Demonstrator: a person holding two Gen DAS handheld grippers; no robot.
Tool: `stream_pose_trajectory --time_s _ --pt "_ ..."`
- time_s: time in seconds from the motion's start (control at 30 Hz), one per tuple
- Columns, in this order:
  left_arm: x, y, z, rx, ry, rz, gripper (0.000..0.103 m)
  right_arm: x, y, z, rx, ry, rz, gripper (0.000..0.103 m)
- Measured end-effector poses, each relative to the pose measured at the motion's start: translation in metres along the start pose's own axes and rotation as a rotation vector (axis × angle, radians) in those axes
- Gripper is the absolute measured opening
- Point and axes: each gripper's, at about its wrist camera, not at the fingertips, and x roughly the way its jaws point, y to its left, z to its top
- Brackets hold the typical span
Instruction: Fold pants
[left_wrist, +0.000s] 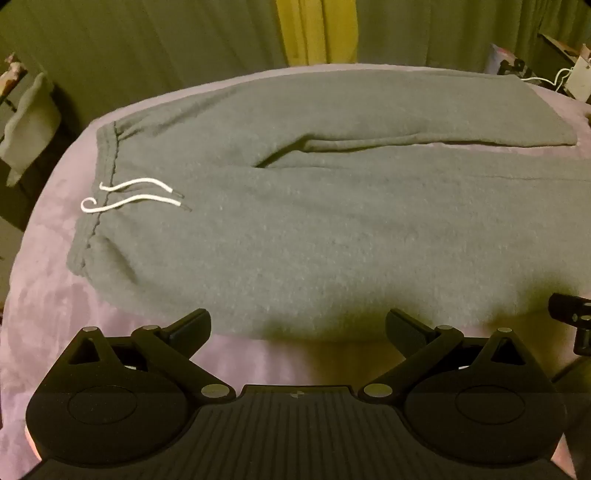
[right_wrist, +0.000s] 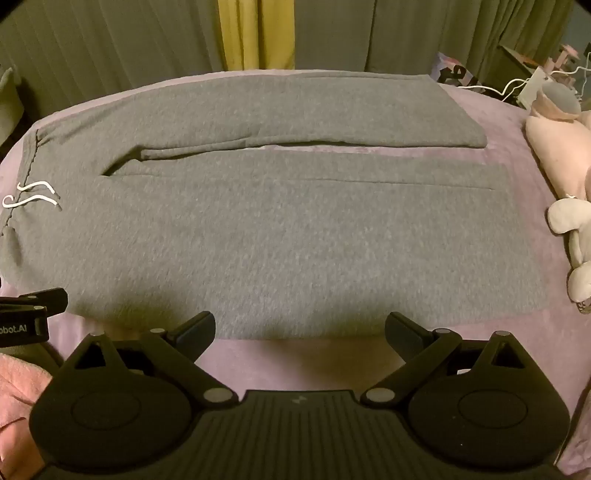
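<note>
Grey sweatpants (left_wrist: 295, 229) lie flat across a purple-covered bed (left_wrist: 44, 280), waistband at the left with a white drawstring (left_wrist: 136, 195), both legs running to the right side by side. They also show in the right wrist view (right_wrist: 277, 236), with the drawstring (right_wrist: 33, 195) at far left. My left gripper (left_wrist: 297, 325) is open and empty, just at the near edge of the pants near the waist end. My right gripper (right_wrist: 299, 326) is open and empty at the near edge of the near leg. The left gripper's fingers (right_wrist: 33, 299) show at the right view's left edge.
Pink and grey stuffed toys (right_wrist: 569, 177) lie on the bed at the right, past the leg hems. Grey and yellow curtains (right_wrist: 255, 33) hang behind the bed. Clutter and white cables (right_wrist: 517, 85) sit at the far right. A pink cloth (right_wrist: 18, 384) is at the near left.
</note>
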Motion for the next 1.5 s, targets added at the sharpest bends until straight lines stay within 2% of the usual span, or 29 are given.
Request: stream_pose_trajectory --time_s 0.1,0.17,0.27,0.5,1.5 --pt "0.001 0.000 0.000 -0.004 0.011 -0.007 0.103 -0.001 -0.001 -0.001 0.000 -0.001 0.000 0.098" --pt "0.003 0.002 0.008 -0.005 0.049 -0.002 0.103 -0.001 -0.001 -0.001 0.000 -0.002 -0.002 0.098" --pt "0.001 0.005 0.003 -0.008 0.012 -0.001 0.103 -0.001 -0.001 -0.002 0.001 0.001 -0.002 0.098" --pt "0.005 0.004 -0.003 -0.012 0.006 -0.004 0.103 0.000 0.001 -0.005 0.001 0.004 -0.001 0.098" --pt "0.010 0.007 -0.003 -0.028 0.041 -0.004 0.103 0.008 0.004 -0.003 -0.007 0.015 0.006 0.098"
